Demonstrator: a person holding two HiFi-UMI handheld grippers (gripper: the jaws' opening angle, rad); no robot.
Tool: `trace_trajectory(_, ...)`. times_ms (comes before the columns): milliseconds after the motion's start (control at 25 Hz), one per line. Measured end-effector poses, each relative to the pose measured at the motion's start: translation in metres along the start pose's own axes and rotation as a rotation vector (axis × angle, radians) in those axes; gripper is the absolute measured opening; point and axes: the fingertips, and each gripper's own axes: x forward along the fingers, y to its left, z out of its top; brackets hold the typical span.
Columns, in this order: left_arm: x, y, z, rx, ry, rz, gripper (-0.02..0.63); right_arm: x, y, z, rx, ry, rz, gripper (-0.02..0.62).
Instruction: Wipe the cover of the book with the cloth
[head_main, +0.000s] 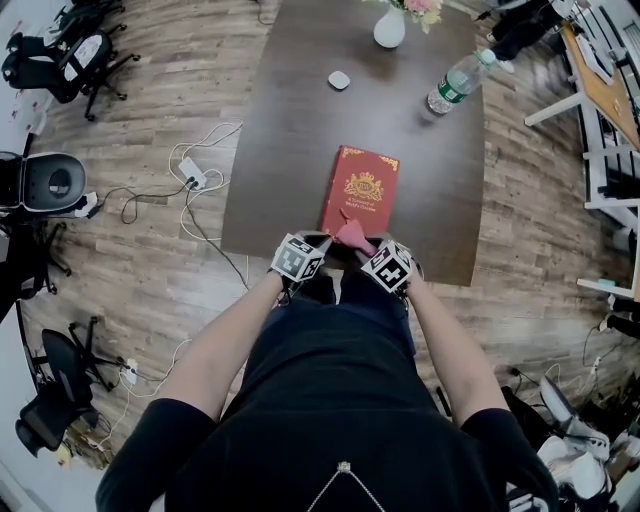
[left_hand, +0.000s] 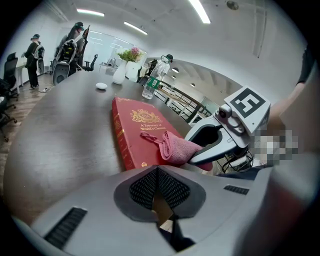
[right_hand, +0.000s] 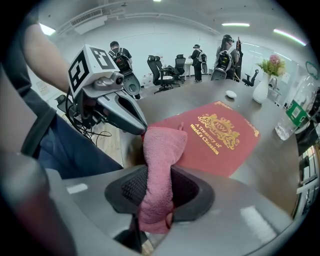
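Observation:
A red book (head_main: 362, 190) with a gold crest lies flat near the front edge of the dark table (head_main: 290, 120). A pink cloth (head_main: 352, 234) rests on the book's near end. My right gripper (head_main: 366, 244) is shut on the cloth (right_hand: 159, 165), which hangs out between its jaws onto the cover (right_hand: 215, 137). My left gripper (head_main: 324, 242) sits just left of it at the book's near left corner. In the left gripper view its jaws (left_hand: 158, 172) are shut with nothing between them, and the book (left_hand: 137, 130), the cloth (left_hand: 172, 146) and the right gripper (left_hand: 220, 142) lie ahead.
A plastic water bottle (head_main: 455, 84) lies on the table at the far right. A white vase (head_main: 390, 27) with flowers and a small white object (head_main: 339, 80) sit at the far end. Cables and a power strip (head_main: 193, 178) lie on the floor at left; office chairs stand around.

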Motion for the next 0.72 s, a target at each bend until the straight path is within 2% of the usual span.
trace_trajectory(720,0.003,-0.001,-0.001,0.000,-0.006,-0.011,-0.005,-0.012,-0.008,-0.021,0.039,0.007,-0.033,0.125)
